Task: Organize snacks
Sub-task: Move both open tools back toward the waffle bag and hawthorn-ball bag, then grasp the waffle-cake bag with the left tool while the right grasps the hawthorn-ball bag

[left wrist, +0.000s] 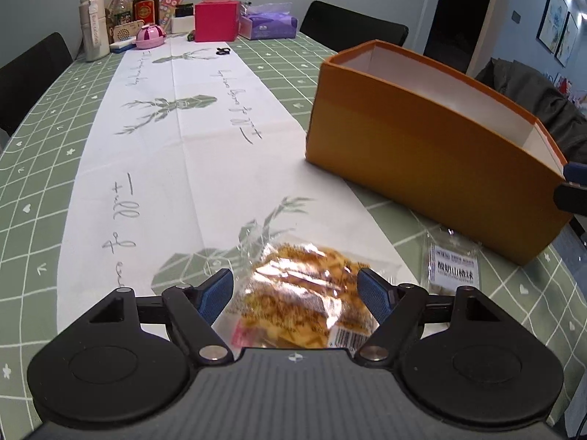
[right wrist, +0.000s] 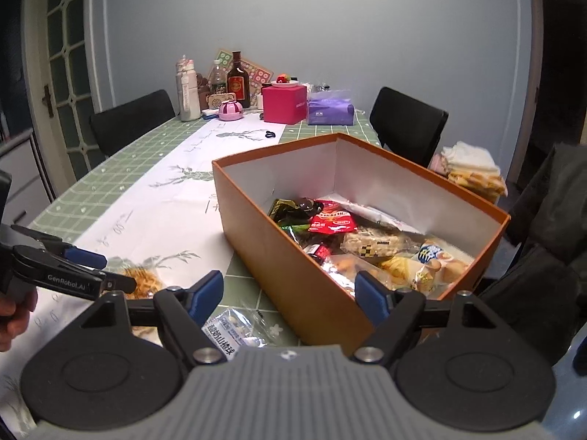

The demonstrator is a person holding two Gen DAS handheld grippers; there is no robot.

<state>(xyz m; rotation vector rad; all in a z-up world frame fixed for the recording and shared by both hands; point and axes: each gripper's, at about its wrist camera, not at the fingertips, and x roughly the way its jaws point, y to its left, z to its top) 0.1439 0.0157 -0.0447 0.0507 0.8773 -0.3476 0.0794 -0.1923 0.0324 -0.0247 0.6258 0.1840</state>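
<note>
Now | left tongs spread around pastry bag | orange box near right

"GenRobot.AI" printed in white on the left gripper; "酸奶山楂球" on the small clear packet near the orange box; "Full of" scripted on the table runner.

Home dining rm | long table w/ green grid cloth + deer-print runner | black chairs each side | 12 o'clock end: bottles, pink box, tissue pack vs blue wall | framed pics at 2 o'clock | glazed door at 10 o'clock
</note>
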